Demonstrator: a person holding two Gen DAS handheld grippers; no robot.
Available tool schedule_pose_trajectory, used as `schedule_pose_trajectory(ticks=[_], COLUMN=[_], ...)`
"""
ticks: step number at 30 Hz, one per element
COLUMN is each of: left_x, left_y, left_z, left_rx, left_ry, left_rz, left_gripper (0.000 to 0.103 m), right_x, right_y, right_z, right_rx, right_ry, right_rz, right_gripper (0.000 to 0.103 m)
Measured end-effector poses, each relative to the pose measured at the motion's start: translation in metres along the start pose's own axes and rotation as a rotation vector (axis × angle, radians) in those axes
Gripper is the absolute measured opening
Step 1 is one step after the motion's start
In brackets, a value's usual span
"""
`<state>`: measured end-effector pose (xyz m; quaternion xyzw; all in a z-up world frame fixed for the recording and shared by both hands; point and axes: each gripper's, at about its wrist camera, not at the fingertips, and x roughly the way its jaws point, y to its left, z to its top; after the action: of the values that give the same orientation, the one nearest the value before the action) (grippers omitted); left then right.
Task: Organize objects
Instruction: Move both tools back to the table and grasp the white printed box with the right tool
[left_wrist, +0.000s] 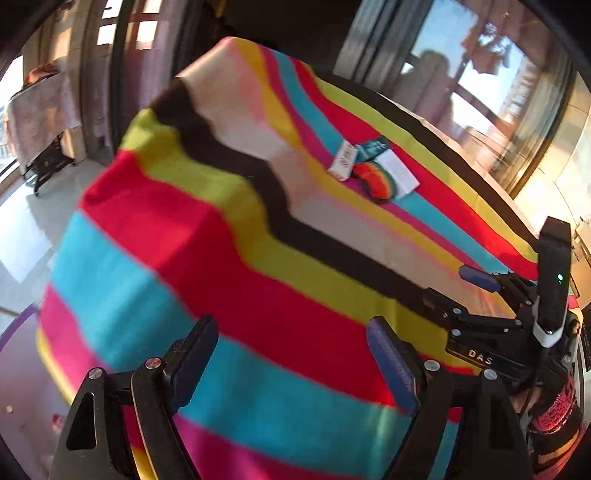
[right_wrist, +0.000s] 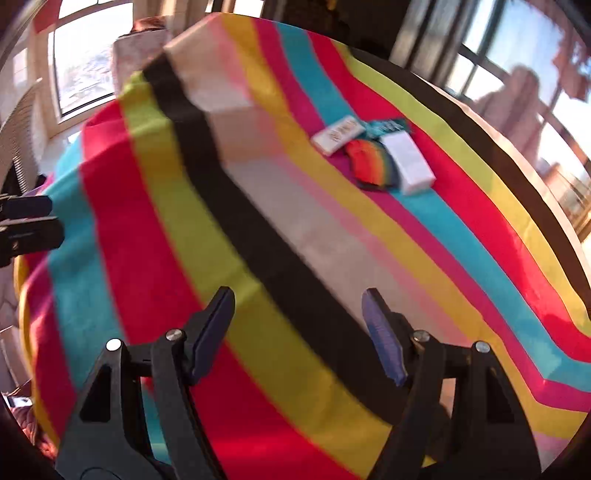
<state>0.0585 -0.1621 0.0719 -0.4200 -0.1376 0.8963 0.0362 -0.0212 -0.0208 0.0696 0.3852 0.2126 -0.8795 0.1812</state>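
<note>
Both grippers – left gripper (left_wrist: 291, 354) & right gripper (right_wrist: 299, 328) – spread, empty, above the striped cloth (right_wrist: 147, 206); small items (right_wrist: 373, 155) already clustered together, prob. sorted.

Sunlit room, tall windows (left_wrist: 480, 74), pale floor (left_wrist: 22, 229), striped table cover (left_wrist: 207, 236).

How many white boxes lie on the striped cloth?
2: one white box left of the rainbow item, one white box right of it. Others may hide beneath the teal packet.
</note>
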Motion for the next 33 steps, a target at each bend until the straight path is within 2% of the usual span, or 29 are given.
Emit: schedule_pose_trajectory(ticks=[2, 6, 9, 14, 22, 23, 24, 26, 29, 33], left_x=[0.036, 0.099, 0.125, 0.15, 0.171, 0.174, 0.177, 0.183, 0.194, 0.211], left_y=[-0.028, -0.057, -0.072, -0.079, -0.09, -0.091, -0.092, -0.093, -0.097, -0.102], left_z=[0.019, 0.055, 0.071, 0.092, 0.104, 0.107, 0.109, 0.114, 0.123, 0.137], left_rx=[0.037, 0.021, 0.041, 0.037, 0.047, 0.044, 0.036, 0.011, -0.042, -0.138], left_ry=[0.038, 0.11, 0.109, 0.117, 0.108, 0.104, 0.099, 0.09, 0.075, 0.042], left_rz=[-0.01, -0.007, 0.031, 0.049, 0.062, 0.062, 0.062, 0.063, 0.063, 0.129], left_gripper=[0.084, 0.084, 0.084, 0.085, 0.088, 0.088, 0.088, 0.088, 0.089, 0.089], right_x=[0.023, 0.064, 0.091, 0.128, 0.163, 0.164, 0.164, 0.159, 0.143, 0.124], right_y=[-0.04, -0.095, -0.119, -0.137, -0.135, -0.136, -0.137, -0.139, -0.159, -0.188], right_z=[0.006, 0.026, 0.047, 0.083, 0.126, 0.128, 0.127, 0.123, 0.109, 0.081], right_rx=[0.054, 0.085, 0.079, 0.041, -0.061, -0.068, -0.08, -0.111, -0.04, 0.053], right_ry=[0.034, 0.087, 0.097, 0.084, 0.045, 0.035, 0.022, 0.022, 0.038, 0.06], right_rz=[-0.033, -0.082, -0.094, -0.081, -0.027, -0.017, -0.004, 0.034, 0.042, 0.027], right_gripper=[0.074, 0.074, 0.074, 0.074, 0.076, 0.076, 0.071, 0.046, 0.046, 0.046])
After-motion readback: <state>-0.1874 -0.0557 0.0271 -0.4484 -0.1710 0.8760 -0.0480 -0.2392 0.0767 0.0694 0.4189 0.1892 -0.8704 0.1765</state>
